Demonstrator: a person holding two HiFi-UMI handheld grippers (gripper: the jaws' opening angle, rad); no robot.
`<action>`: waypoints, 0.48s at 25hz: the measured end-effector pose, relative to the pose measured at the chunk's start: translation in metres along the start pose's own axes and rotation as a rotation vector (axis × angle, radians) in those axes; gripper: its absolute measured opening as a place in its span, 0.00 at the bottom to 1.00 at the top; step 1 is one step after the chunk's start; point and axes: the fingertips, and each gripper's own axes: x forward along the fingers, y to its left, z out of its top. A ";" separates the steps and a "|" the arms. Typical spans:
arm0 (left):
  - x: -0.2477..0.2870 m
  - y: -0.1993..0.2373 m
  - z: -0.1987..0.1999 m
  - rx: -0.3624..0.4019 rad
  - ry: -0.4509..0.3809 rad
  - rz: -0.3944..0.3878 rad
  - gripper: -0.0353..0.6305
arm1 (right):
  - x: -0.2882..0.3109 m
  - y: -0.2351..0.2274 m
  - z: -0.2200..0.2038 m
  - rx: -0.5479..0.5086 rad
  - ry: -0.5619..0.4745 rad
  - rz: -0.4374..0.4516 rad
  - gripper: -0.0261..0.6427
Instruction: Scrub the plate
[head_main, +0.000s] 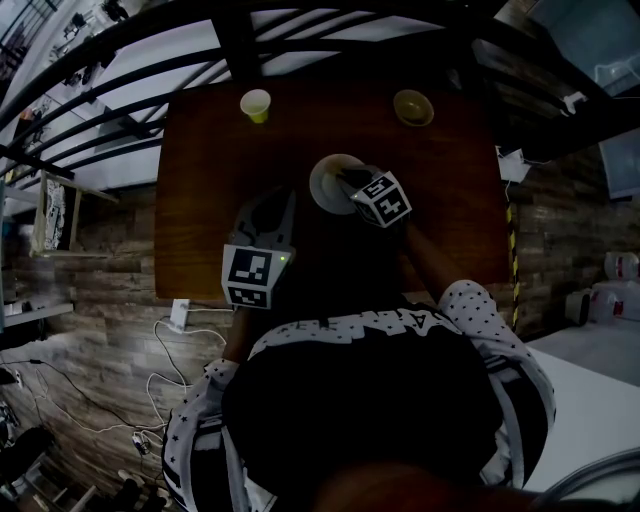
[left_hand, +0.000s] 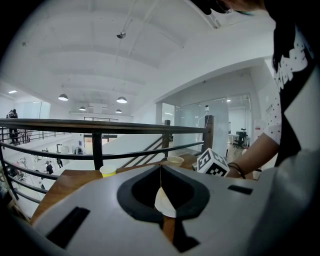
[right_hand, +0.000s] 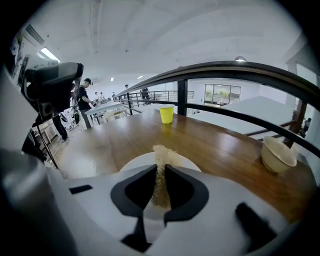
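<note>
A white plate (head_main: 328, 178) lies on the brown table (head_main: 210, 200), near its middle. My right gripper (head_main: 352, 181) is over the plate, shut on a beige fibrous scrubber (right_hand: 161, 160) whose end rests on the plate (right_hand: 131, 163). To the plate's left, my left gripper (head_main: 284, 203) has its jaws together at the tips with nothing seen between them. A sliver of the plate (left_hand: 166, 204) shows through the opening behind the left gripper (left_hand: 161, 179) tips.
A yellow cup (head_main: 256, 104) stands at the table's far left and a pale bowl (head_main: 413, 107) at its far right. A dark railing (head_main: 240, 45) runs just beyond the far edge. The person's arm (left_hand: 255, 150) reaches in from the right.
</note>
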 end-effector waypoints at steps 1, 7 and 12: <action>0.000 0.000 0.000 0.001 -0.001 -0.001 0.07 | 0.000 0.001 0.001 -0.001 -0.004 0.000 0.11; 0.000 -0.002 0.003 0.000 -0.007 -0.003 0.07 | -0.004 0.003 0.002 -0.005 -0.011 0.005 0.11; 0.000 -0.004 0.003 0.004 -0.007 -0.008 0.07 | -0.007 0.012 -0.001 0.006 0.006 0.026 0.11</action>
